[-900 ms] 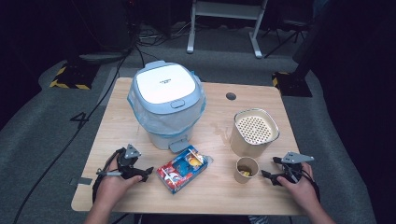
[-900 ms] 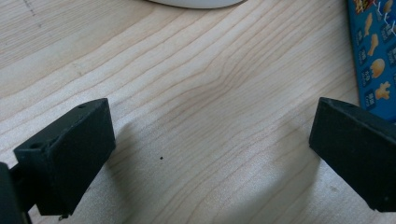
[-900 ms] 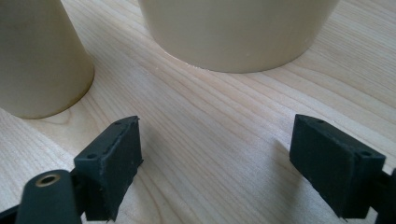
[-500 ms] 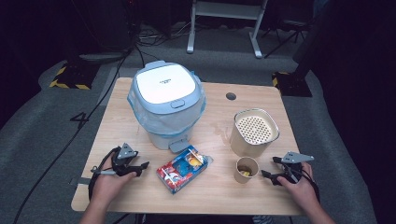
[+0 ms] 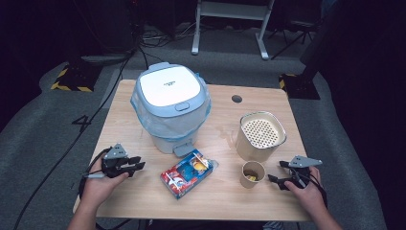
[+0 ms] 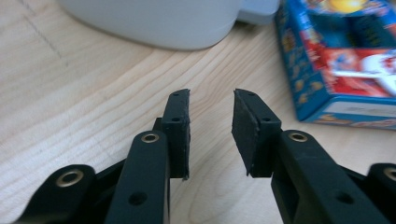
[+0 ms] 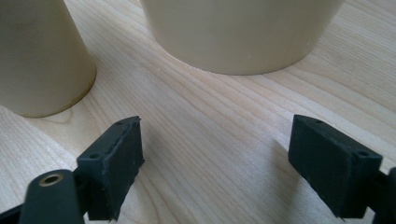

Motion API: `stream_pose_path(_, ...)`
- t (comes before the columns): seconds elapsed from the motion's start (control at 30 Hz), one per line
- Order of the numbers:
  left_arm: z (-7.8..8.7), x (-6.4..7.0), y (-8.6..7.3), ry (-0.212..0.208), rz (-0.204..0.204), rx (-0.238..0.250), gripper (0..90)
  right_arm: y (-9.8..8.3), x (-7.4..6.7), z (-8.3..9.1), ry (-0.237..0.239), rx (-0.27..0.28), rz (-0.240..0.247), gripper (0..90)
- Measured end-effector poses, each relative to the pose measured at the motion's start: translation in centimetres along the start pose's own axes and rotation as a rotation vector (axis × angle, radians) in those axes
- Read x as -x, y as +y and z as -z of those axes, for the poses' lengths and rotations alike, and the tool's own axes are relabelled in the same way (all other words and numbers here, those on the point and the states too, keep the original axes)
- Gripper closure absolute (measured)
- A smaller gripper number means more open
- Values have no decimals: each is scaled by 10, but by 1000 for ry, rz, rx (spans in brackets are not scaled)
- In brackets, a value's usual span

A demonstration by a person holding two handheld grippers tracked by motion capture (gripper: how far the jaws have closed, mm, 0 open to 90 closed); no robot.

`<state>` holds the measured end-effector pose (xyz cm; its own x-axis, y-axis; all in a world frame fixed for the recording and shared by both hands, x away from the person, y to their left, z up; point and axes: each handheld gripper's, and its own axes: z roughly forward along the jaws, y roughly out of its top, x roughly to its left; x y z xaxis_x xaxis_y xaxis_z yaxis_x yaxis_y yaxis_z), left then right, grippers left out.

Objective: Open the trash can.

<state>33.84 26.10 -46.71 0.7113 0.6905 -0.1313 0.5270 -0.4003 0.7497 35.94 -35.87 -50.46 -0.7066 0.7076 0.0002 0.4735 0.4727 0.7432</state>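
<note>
Grippers rest on the table's near edge: left gripper near the left corner, jaws a little apart around nothing, just left of the blue box; right gripper near the right corner, jaws wide and empty, beside the paper cup, with the strainer pot behind.

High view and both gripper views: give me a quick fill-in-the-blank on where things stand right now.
1. The left gripper has nothing between its jaws and sits nearest the blue ____.
2. The small paper cup stands in front of the perforated ____.
3. The lid of the bin is ____.
4. The right gripper has its jaws ____.

Missing words: box; container; closed; open
</note>
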Motion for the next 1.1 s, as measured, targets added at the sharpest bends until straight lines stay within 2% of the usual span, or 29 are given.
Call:
stream_pose_path(0.1,12,5,10,-22,-7,10,698,0,1,0,4,2,3,202)
stream_pose_path(0.2,21,10,19,-35,4,30,709,0,2,1,5,3,2,210)
stream_pose_path(0.3,27,16,29,-70,1,59,727,0,2,1,1,3,-1,220)
stream_pose_path(0.43,32,22,41,-86,-22,84,743,0,2,1,0,3,-1,221)
stream_pose_path(0.53,34,24,48,-86,-23,109,744,0,2,1,0,3,-1,222)
stream_pose_path(0.63,38,27,56,-101,-16,148,756,0,2,1,-1,3,-1,221)
stream_pose_path(0.87,50,31,74,-141,-31,244,803,0,2,1,-1,4,-1,222)
stream_pose_path(1.1,58,31,92,-167,-48,278,825,0,2,1,-1,4,-1,222)
